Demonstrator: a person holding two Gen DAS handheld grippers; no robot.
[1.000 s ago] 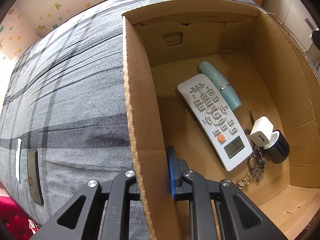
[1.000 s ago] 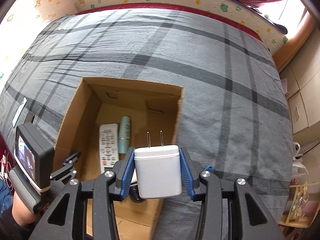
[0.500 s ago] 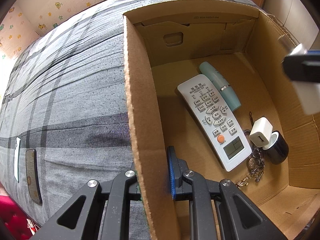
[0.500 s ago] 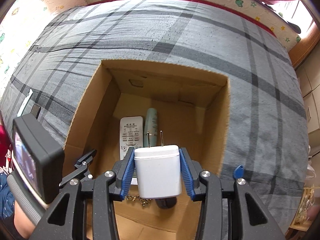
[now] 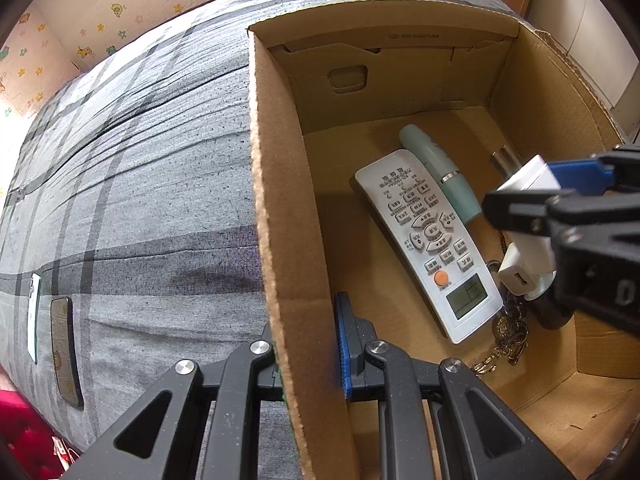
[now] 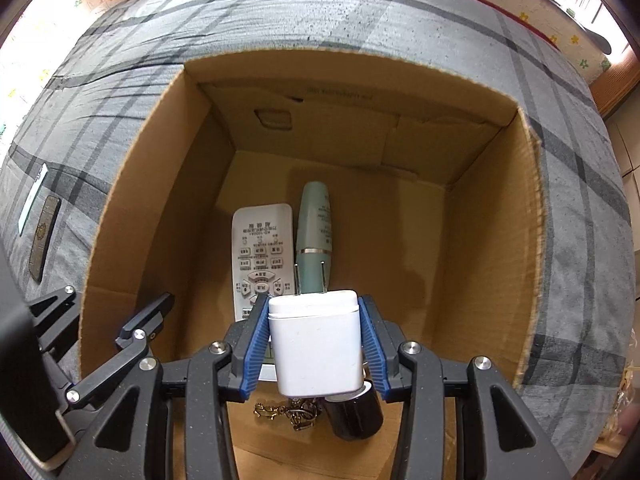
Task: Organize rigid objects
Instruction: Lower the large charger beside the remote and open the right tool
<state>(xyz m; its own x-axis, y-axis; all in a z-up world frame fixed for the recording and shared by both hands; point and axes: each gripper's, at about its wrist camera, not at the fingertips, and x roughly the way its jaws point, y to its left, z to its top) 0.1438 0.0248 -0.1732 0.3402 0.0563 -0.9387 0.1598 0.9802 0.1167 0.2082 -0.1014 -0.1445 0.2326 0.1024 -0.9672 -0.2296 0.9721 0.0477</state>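
Inside, the cardboard box [image 6: 492, 240] has bare floor at frame right; remote [image 6: 260, 248], teal tube [image 6: 314, 232], keychain [image 6: 288, 410] and dark cap [image 6: 356, 416] crowd lower centre. Right gripper [image 6: 314, 344] points steeply down, fingers clamped on the white charger [image 6: 316, 352], prongs forward. Left wrist view alone shows left gripper [image 5: 308, 356] pinching the box's left wall, and a second small white plug [image 5: 516, 272].
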